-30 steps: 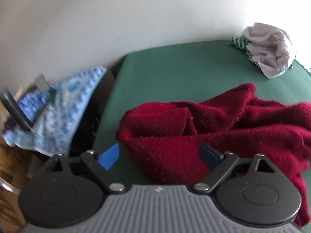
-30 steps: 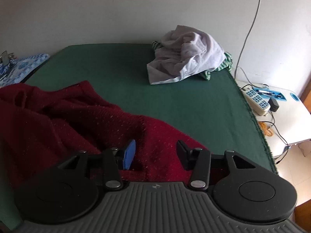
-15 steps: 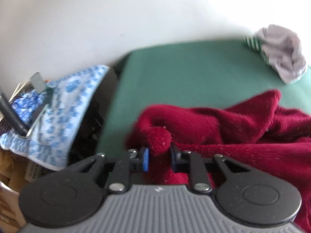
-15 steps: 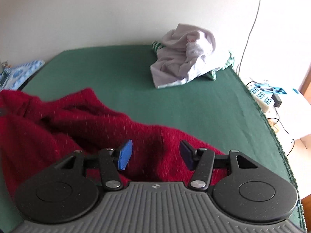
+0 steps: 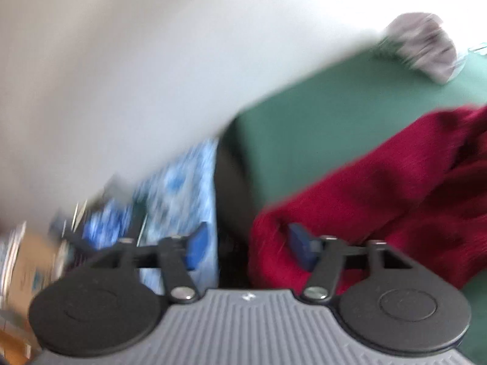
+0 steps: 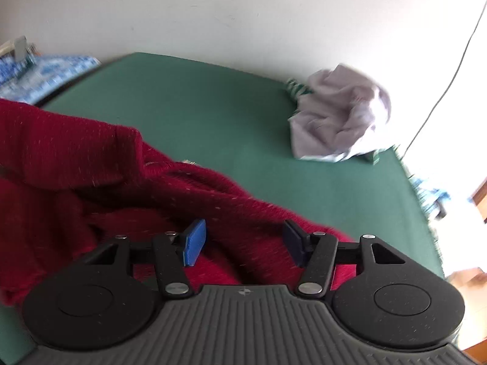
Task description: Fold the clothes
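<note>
red sweater (image 6: 91, 176) lies rumpled on the green table (image 6: 213, 115); we see its edge under both tools. left gripper (image 5: 246, 246) has just been opening, jaws apart, and the blurred view suggests cloth only brushes the right pad. right gripper (image 6: 243, 240) stands apart above the knit, not pinching it. pale clothes (image 6: 344, 112) sit well apart.

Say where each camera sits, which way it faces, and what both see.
Left wrist: on the left tongs, open, facing the red garment's edge and a blue patterned cloth; blurred.
Right wrist: on the right tongs, open, looking down over the red garment across the green surface.
Shared: red garment, green surface, pale clothes heap.
</note>
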